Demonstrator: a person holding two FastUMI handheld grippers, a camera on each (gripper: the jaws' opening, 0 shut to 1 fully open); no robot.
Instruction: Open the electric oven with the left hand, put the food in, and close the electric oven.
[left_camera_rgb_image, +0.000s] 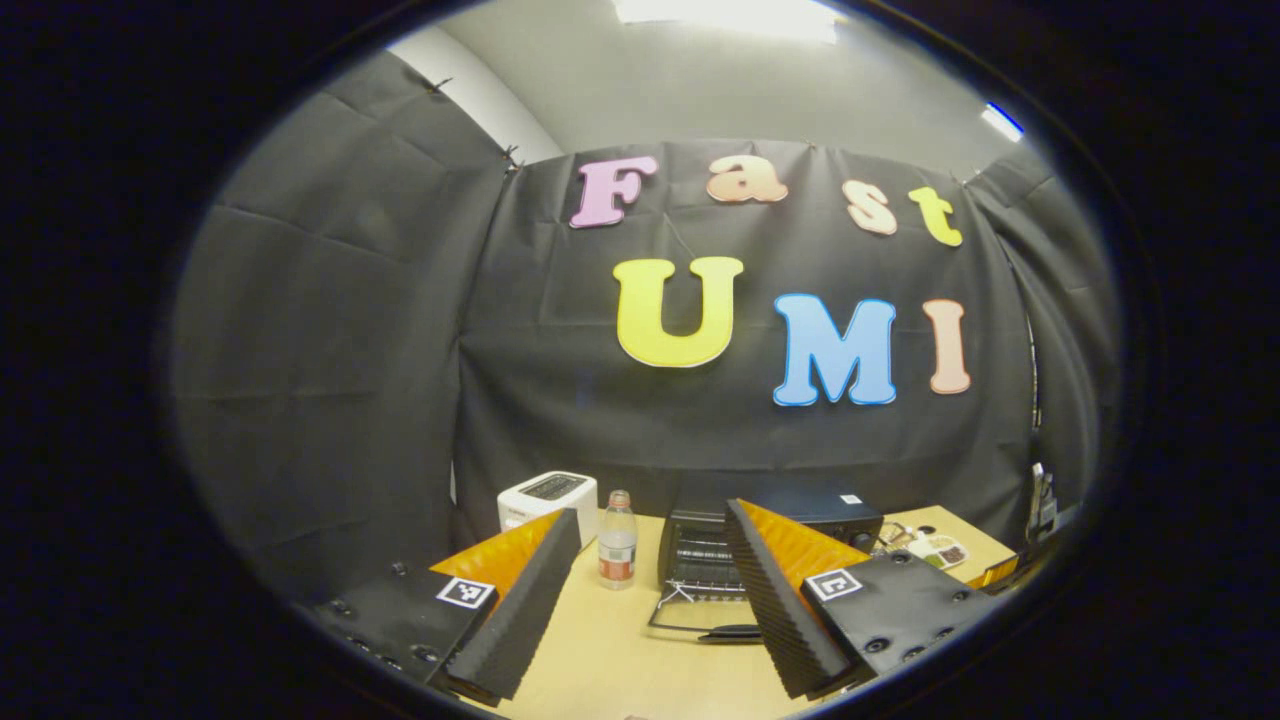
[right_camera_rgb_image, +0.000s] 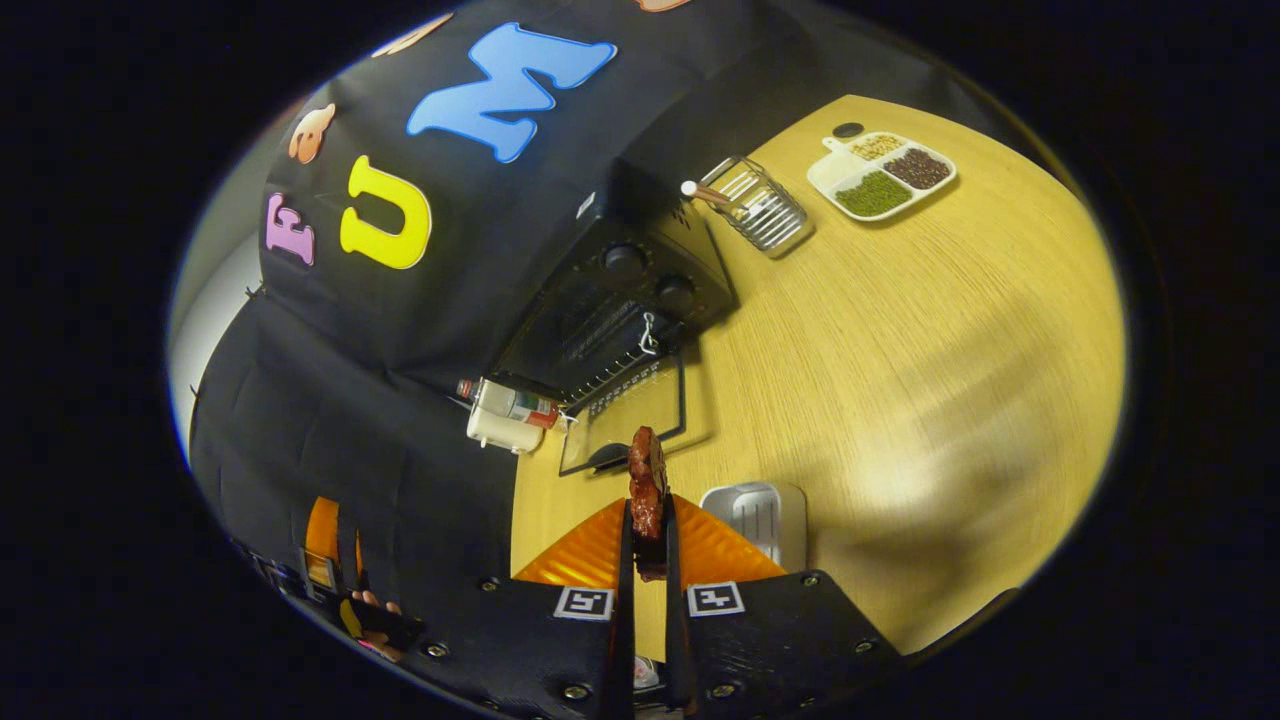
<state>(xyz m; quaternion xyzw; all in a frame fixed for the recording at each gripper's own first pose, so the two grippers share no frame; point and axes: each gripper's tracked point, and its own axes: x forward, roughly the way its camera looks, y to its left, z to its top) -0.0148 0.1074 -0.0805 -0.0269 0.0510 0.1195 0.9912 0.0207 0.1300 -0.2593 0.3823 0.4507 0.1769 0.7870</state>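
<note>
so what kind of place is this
Likely a staged recording booth set up as a kitchen counter: black cloth walls round a wooden table holding an open electric oven, a white toaster and a divided snack tray.

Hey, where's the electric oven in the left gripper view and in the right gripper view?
Left gripper view: the electric oven sits low, right of centre, door down, partly behind this claw's finger.
Right gripper view: the oven is mid-frame, rotated, door open toward the held food.
Shared landmark: the bottle beside the oven, next to the white toaster.
</note>
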